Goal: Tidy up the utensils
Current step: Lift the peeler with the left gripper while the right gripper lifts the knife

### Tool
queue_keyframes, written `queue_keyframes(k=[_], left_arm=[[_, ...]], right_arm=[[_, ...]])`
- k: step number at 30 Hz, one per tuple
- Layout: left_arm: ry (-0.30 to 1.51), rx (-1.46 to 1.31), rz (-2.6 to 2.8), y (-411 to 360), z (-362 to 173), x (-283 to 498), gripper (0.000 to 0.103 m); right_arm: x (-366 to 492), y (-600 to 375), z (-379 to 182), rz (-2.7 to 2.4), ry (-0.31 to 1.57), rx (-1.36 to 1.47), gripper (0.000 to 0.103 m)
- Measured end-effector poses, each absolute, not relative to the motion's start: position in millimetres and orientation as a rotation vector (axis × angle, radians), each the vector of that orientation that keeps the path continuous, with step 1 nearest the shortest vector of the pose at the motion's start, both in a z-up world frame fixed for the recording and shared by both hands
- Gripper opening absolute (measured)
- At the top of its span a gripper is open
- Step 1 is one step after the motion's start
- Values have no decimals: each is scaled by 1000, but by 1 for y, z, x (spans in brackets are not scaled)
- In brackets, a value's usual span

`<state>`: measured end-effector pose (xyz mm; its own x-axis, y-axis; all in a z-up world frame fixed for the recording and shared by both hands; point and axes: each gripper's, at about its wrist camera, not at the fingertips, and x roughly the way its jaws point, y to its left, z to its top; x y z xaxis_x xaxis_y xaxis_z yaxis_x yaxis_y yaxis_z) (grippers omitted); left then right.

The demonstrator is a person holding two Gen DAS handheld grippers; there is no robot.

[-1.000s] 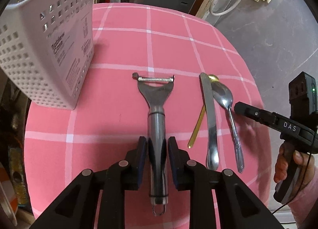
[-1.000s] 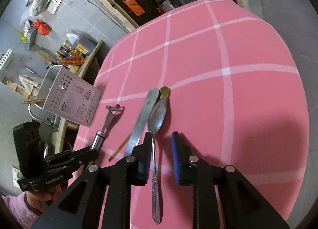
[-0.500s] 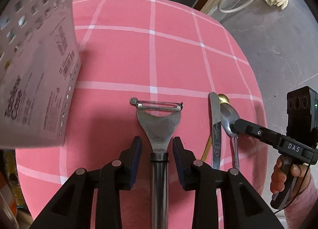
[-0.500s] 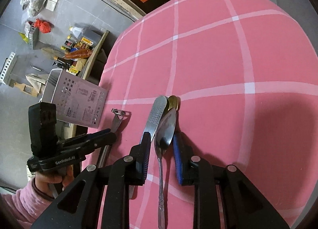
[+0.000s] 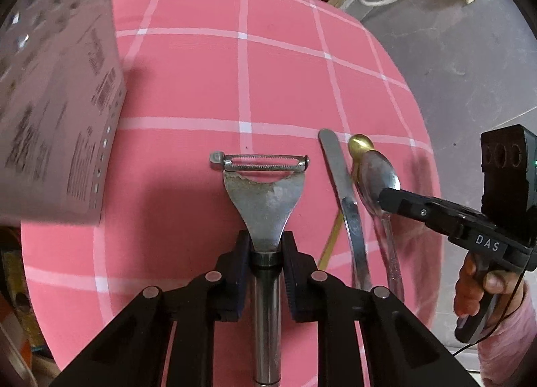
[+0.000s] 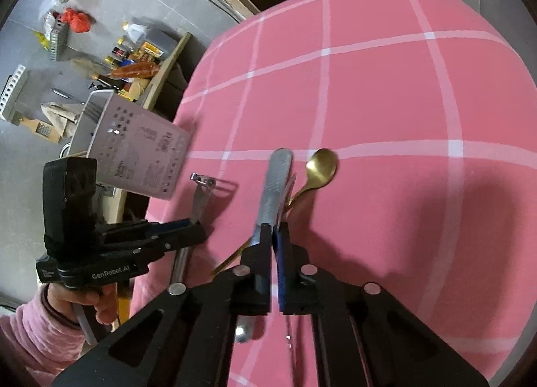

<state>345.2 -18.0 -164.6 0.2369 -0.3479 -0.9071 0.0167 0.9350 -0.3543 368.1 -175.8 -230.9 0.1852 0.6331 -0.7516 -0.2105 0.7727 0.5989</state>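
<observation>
My left gripper [image 5: 266, 246] is shut on the steel peeler [image 5: 263, 192] at the neck above its handle; the blade points away. The peeler also shows in the right wrist view [image 6: 201, 197]. My right gripper [image 6: 272, 236] is shut on the silver spoon [image 5: 379, 179], seen edge-on between the pads and tilted off the cloth. A butter knife [image 6: 273, 185] and a gold spoon [image 6: 319, 168] lie beside it on the pink cloth. The white perforated utensil basket [image 5: 57, 111] stands at the left, close to the left gripper.
The round table has a pink checked cloth [image 5: 268, 78] with its edge near on the right and the front. Grey floor and clutter surround it. Shelves with bottles [image 6: 134, 58] stand behind the basket [image 6: 141, 148].
Both grippers moved forward along their utensils and shut: the left on the peeler, the right on the silver spoon, which has turned on edge and risen. The basket looms closer on the left.
</observation>
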Motion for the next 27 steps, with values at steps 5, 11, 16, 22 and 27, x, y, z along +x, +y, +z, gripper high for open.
queue_keyframes(k=[5, 11, 16, 22, 27], left_arm=[[1230, -279, -304, -22, -151, 315, 17], [1091, -227, -323, -21, -121, 285, 17], [948, -189, -318, -17, -86, 272, 17], [787, -169, -305, -6, -33, 275, 17], [709, -162, -278, 7, 5, 279, 17]], right_arm=[[340, -186, -215, 573, 1178, 409, 2], [300, -205, -184, 502, 985, 444, 2], [281, -209, -145, 481, 796, 424, 2], [276, -201, -91, 485, 604, 377, 2], [276, -190, -44, 491, 469, 322, 2]])
